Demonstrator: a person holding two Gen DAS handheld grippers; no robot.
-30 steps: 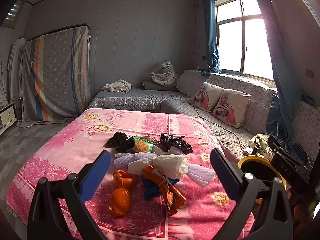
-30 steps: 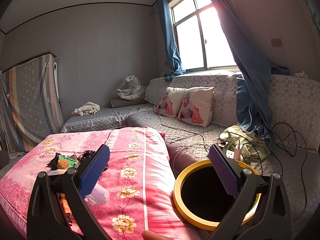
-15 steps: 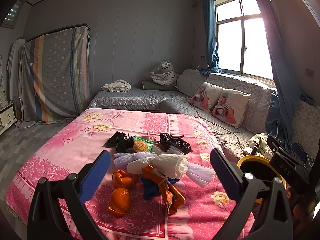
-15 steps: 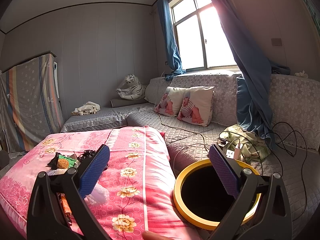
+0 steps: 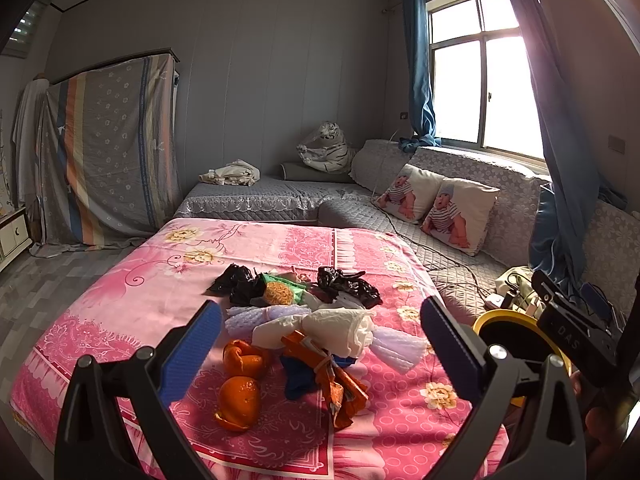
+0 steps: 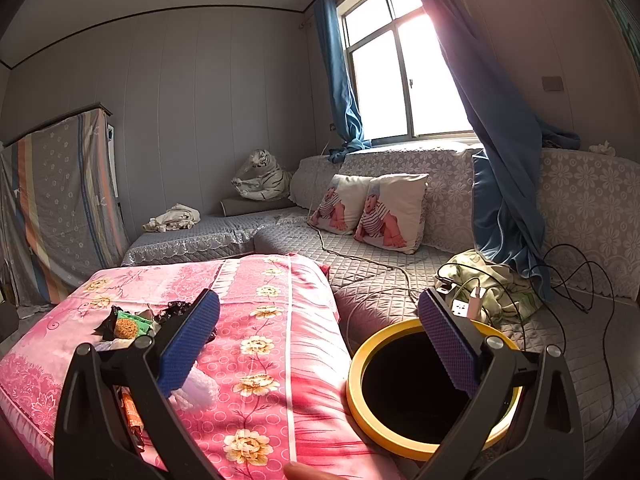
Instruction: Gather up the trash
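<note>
A heap of trash lies on the pink flowered bedsheet (image 5: 120,312): orange peels (image 5: 240,396), an orange wrapper (image 5: 340,388), white crumpled tissue (image 5: 332,328), black plastic bags (image 5: 348,286) and a green packet (image 5: 280,290). My left gripper (image 5: 320,344) is open and empty, held above and short of the heap. A yellow-rimmed bin (image 6: 424,392) with a black inside stands right of the bed. My right gripper (image 6: 320,344) is open and empty, above the bed's right edge beside the bin. Part of the heap (image 6: 128,326) shows at left in the right wrist view.
A grey quilted sofa (image 6: 400,280) runs along the wall with two baby-print pillows (image 6: 372,212) and a toy tiger (image 5: 326,152). Cables and a power strip (image 6: 464,306) lie next to the bin. A striped cloth covers a rack (image 5: 108,148) at left.
</note>
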